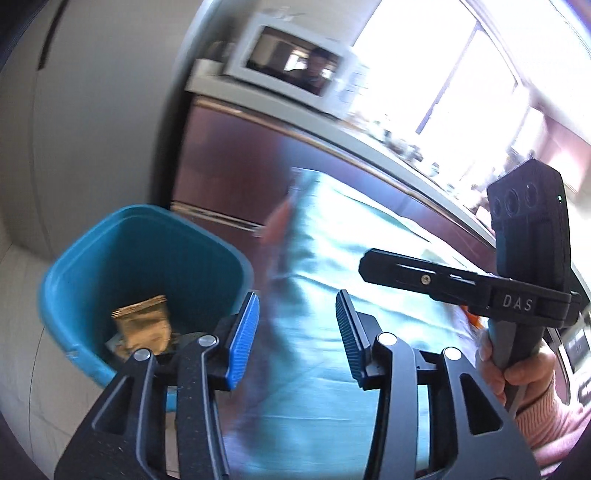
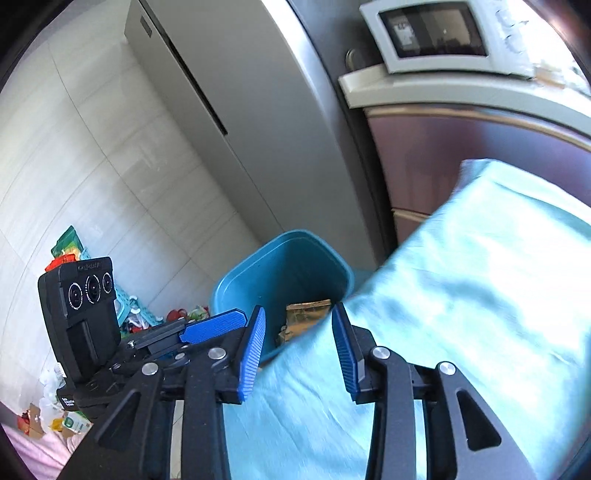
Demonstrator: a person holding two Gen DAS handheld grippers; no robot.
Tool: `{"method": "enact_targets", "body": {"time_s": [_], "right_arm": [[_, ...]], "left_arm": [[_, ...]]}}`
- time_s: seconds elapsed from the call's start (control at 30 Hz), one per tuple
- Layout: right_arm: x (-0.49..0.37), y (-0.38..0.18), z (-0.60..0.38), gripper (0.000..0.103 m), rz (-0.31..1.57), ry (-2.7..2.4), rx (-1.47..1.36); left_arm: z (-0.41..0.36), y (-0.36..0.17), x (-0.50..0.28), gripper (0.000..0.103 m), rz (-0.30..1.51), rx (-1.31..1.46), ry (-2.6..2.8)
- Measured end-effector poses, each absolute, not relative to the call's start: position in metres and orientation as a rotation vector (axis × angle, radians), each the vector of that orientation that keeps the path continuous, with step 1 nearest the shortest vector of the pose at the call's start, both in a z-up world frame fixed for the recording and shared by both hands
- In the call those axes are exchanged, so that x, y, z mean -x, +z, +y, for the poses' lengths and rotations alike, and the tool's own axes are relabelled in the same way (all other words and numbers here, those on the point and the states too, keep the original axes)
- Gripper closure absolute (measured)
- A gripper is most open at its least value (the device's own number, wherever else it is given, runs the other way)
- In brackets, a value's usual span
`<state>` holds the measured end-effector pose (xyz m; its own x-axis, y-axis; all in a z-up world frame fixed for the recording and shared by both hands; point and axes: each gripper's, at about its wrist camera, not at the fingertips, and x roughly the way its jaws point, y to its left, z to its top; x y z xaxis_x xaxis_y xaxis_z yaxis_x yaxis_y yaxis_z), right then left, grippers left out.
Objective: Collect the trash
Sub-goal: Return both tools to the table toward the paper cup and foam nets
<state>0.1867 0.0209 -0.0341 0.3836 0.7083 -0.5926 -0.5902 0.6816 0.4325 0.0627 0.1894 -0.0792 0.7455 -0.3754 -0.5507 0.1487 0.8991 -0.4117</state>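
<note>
A blue trash bin [image 1: 92, 266] stands on the floor beside the table; it also shows in the right wrist view [image 2: 258, 266]. A gold wrapper [image 1: 142, 325] lies inside it, also seen from the right wrist [image 2: 306, 314]. A blurred reddish piece of trash [image 1: 280, 229] is in the air over the table's edge, just above and ahead of my left gripper [image 1: 297, 336], which is open and empty. My right gripper [image 2: 298, 345] is open and empty, over the table's corner next to the bin. The right gripper's body [image 1: 517, 288] shows in the left view, held in a hand.
The table [image 2: 480, 295] carries a light teal cloth. A grey fridge [image 2: 229, 110] stands behind the bin. A microwave [image 2: 436, 33] sits on a counter over dark red cabinets [image 2: 443, 155]. Toys and clutter [image 2: 129, 310] lie on the floor at left.
</note>
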Motion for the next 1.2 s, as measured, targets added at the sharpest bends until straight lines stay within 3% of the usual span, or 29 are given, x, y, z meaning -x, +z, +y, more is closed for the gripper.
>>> {"method": "enact_targets", "body": {"time_s": [1.0, 1.2], "right_arm": [[-0.078, -0.053, -0.257, 0.066, 0.661, 0.260, -0.404], [-0.069, -0.058, -0.292, 0.061, 0.648, 0.181, -0.455]], "left_arm": [[-0.021, -0.070, -0.068, 0.061, 0.754, 0.127, -0.710], [-0.036, -0.067, -0.082, 0.055, 0.765, 0.116, -0.705]]}}
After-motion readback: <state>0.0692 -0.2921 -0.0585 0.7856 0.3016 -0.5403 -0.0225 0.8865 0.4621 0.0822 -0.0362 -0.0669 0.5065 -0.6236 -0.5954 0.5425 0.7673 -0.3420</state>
